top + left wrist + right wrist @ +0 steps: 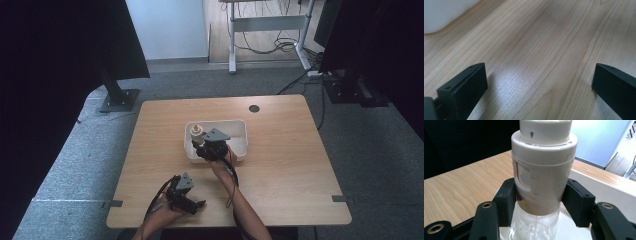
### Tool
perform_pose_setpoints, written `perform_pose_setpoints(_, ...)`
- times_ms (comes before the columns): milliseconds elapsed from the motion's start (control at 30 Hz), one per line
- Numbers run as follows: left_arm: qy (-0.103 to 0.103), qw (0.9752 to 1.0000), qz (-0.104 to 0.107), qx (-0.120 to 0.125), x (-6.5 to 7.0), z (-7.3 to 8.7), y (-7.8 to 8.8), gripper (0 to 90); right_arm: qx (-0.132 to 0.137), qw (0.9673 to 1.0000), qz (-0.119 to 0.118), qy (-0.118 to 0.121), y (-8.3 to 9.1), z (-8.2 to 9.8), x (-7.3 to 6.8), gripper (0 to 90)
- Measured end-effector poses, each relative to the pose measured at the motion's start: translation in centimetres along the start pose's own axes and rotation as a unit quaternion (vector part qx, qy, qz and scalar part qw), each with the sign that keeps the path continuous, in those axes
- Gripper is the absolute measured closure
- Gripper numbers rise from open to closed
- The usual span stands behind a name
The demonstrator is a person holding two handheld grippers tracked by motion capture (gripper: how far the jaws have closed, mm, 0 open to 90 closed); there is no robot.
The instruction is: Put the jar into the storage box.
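My right gripper (537,195) clamped pump bottle (541,165) at white collar, over tray (240,127). Rigid, light, clear wet base looked slippery. Left gripper (539,87) spread, empty.

No readable text; the bottle's white cap (544,145) bears a small drop-shaped mark.

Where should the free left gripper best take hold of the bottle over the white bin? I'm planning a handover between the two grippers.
Probably the white cap, from the side. The right gripper is shut on the bottle just below that cap, upright above the white bin, so the cap's round wall stays free. The left gripper stands open over the table.
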State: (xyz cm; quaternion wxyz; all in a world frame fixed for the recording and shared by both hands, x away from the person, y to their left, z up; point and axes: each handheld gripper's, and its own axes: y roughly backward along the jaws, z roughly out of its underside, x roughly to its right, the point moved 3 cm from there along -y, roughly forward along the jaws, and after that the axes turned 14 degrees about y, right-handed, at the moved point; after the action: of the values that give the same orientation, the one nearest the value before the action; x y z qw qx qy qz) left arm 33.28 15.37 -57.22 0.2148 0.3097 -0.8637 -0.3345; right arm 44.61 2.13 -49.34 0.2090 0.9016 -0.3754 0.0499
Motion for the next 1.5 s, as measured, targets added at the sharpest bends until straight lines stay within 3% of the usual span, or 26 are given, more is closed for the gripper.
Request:
perform_pose_setpoints(367,-0.001,1.0,0.0,0.0,0.0,0.0,0.0,0.0,-0.019,0.9996,-0.015,-0.013,-0.2,-0.4,0.4,44.2)
perform_pose_setpoints(533,0.001,1.0,0.0,0.002,0.0,0.0,0.0,0.0,-0.009,0.9985,-0.031,-0.044,0.1,-1.2,1.1,38.2)
perform_pose_setpoints(800,0.0,1.0,0.0,0.001,0.0,0.0,0.0,0.0,-0.005,0.999,-0.038,-0.022,0.9,-1.8,1.7,20.3)
perform_pose_setpoints(933,0.0,1.0,0.0,0.002,0.0,0.0,0.0,0.0,-0.001,0.999,-0.042,-0.015,1.2,-1.5,1.7,16.0)
perform_pose_setpoints(1500,0.0,1.0,0.0,0.002,0.0,0.0,0.0,0.0,-0.005,0.999,-0.038,-0.025,3.4,-0.3,2.7,15.0)
